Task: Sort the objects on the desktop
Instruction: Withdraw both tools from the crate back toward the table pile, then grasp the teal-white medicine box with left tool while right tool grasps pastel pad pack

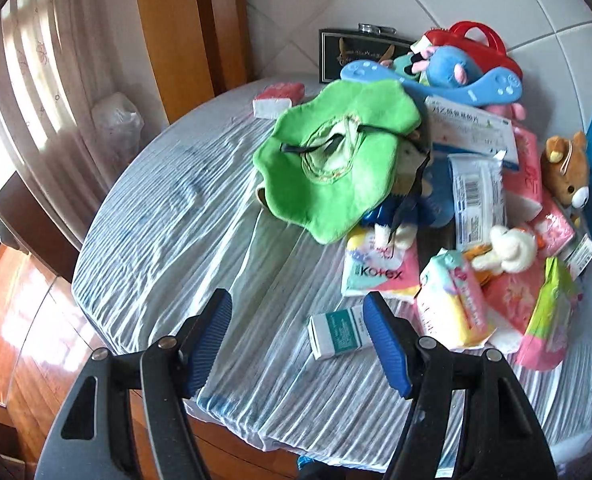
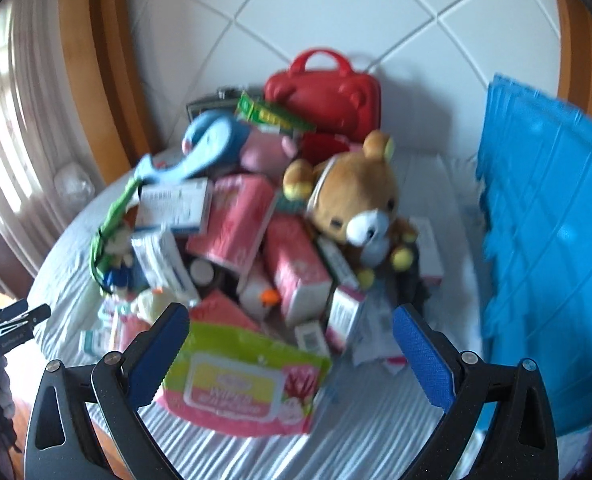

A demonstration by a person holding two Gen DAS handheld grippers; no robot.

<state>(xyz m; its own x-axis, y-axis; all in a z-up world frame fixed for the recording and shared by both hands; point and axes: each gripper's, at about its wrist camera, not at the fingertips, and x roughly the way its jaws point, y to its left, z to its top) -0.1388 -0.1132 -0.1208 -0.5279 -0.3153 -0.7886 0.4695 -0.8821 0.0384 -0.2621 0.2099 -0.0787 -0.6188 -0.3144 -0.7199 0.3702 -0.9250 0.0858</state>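
Note:
A heap of objects lies on the striped white cloth (image 1: 183, 216) of a round table. My left gripper (image 1: 296, 300) hangs open over bare cloth, nothing between its blue pads. A small teal-and-white box (image 1: 336, 336) lies just beside its right finger. Beyond are a green plush hat (image 1: 336, 160), a Kotex pack (image 1: 380, 268) and pink tissue packs (image 1: 524, 176). My right gripper (image 2: 291, 312) stands wide open above a green-and-pink wipes pack (image 2: 247, 384), without pressing on it. A brown bear plush (image 2: 352, 200) tops the heap.
A red carry case (image 2: 328, 96) and a blue plush (image 1: 448, 72) sit at the back by the tiled wall. A blue plastic basket (image 2: 552, 260) stands at the right. Curtains and a wooden frame are on the left. The table edge (image 1: 231, 420) is near.

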